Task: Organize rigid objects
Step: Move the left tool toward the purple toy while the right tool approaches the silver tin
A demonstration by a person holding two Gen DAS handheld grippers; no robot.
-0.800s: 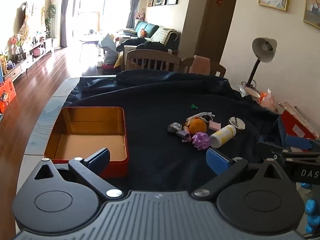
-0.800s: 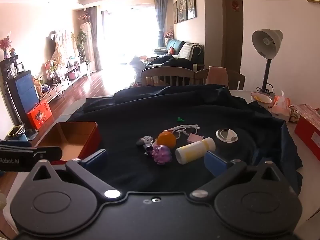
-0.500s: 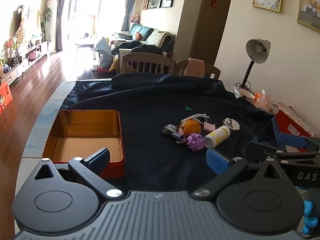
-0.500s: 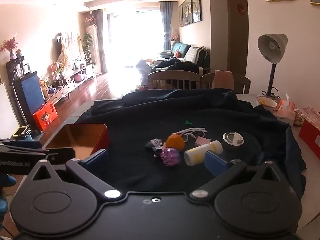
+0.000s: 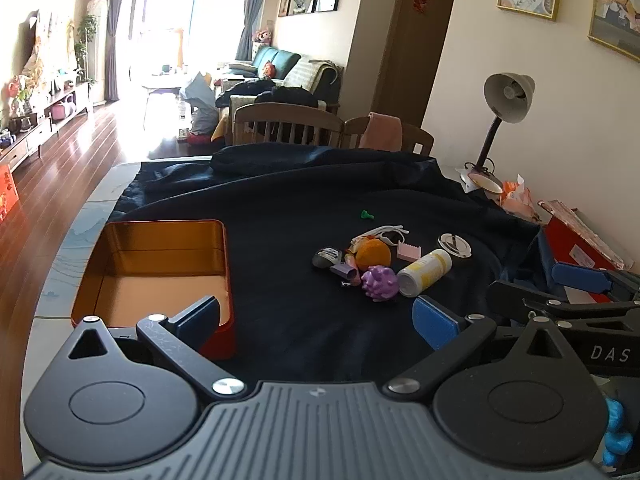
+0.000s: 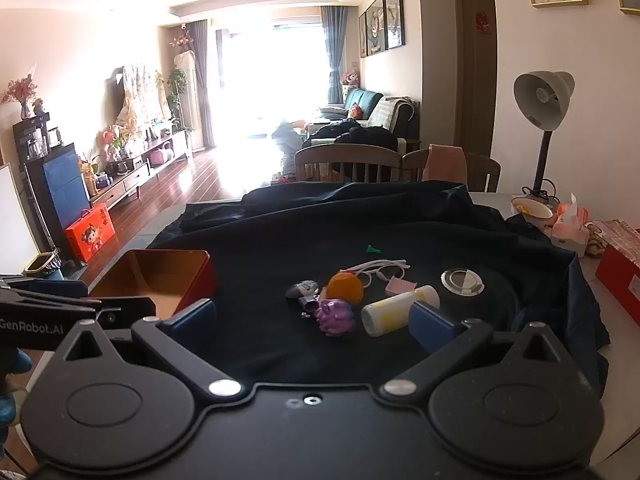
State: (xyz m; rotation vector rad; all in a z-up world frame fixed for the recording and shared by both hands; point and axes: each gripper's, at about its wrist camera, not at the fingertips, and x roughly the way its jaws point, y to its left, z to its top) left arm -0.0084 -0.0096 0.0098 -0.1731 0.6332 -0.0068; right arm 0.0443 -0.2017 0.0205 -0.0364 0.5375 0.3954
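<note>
Two hand-held grippers hover at the near edge of a worktop draped in a dark blue cloth (image 5: 320, 200), both released, jaws spread wide and empty. The left hand-held gripper (image 5: 316, 312) sits just behind the near corner of an open red tin (image 5: 160, 264) with a gold interior, which holds nothing that can be seen. The right hand-held gripper (image 6: 312, 320) faces a small heap of rigid odds and ends near the middle of the cloth, well apart from the tin.

In that heap a white and yellow bottle (image 6: 394, 310) lies on its side, touching or nearly touching a knobbly purple toy (image 6: 334, 316). Behind them sit an orange ball (image 6: 346, 286), a small grey gadget (image 6: 302, 289), a pink comb-like piece (image 6: 396, 286) and white-framed glasses (image 6: 380, 268). A round silver disc (image 6: 462, 280) lies off to the right, and a tiny green piece (image 6: 372, 248) lies alone farther back.

Nothing has been sorted yet, by the look of it, and the risks lie in the crowding. The bottle and the ball would likely roll if nudged by a jaw closing on a neighbour. The loose cloth could bunch under a low approach and drag the pile along. The flat disc offers little edge to pinch, and the thin glasses frame could snag on the things beside it.
</note>
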